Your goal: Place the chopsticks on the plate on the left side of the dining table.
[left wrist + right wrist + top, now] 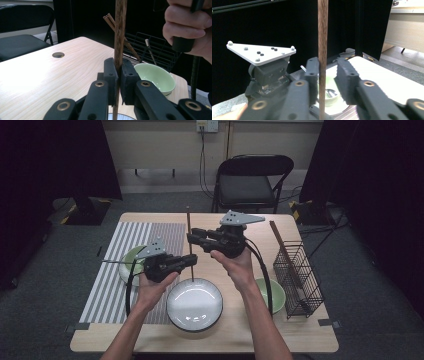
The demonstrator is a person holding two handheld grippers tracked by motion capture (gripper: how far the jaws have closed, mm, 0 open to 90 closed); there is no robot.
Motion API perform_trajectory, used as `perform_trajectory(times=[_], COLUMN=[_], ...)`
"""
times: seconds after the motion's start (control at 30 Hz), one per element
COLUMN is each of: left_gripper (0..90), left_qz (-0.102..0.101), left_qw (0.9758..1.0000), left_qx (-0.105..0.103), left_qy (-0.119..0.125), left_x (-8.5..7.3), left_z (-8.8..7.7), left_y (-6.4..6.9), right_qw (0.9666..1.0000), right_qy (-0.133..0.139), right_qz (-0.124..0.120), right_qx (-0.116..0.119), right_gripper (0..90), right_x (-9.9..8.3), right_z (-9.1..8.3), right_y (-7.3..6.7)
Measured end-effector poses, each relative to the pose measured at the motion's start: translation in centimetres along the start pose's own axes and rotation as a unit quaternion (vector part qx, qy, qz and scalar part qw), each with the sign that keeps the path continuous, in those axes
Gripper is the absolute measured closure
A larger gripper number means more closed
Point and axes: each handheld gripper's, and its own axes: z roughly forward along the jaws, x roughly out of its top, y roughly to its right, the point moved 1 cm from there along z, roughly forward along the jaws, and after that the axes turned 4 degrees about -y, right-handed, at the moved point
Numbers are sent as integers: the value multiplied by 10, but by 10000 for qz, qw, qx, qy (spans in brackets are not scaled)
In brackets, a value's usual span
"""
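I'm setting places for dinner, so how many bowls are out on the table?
3. A green bowl on the striped mat at the left, a white bowl at the front middle, and a green bowl beside the wire basket.

Dark wooden chopstick [120, 30], matt; glossy white plate [194, 306].
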Motion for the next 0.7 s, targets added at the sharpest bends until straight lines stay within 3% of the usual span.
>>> perform_trajectory(times=[0.2,0.4,0.63,0.7], left_gripper=[849,849,849,849], left_qz=[-96,-116,-10,-28], left_qw=[9999,9998,9999,9999], left_qx=[-45,-135,19,-20], left_qy=[27,117,125,152], left_x=[0,2,13,15], left_z=[-7,-13,-21,-22], left_y=[-5,-6,-4,-3], right_qw=[10000,9997,9993,9991], right_qy=[-82,-166,-301,-370], right_qz=[-21,84,185,190], right_qx=[-35,-138,-152,-102], right_gripper=[574,504,520,525], right_x=[-8,-31,-57,-64], right_z=[-10,-18,-22,-18], right_y=[3,7,8,6])
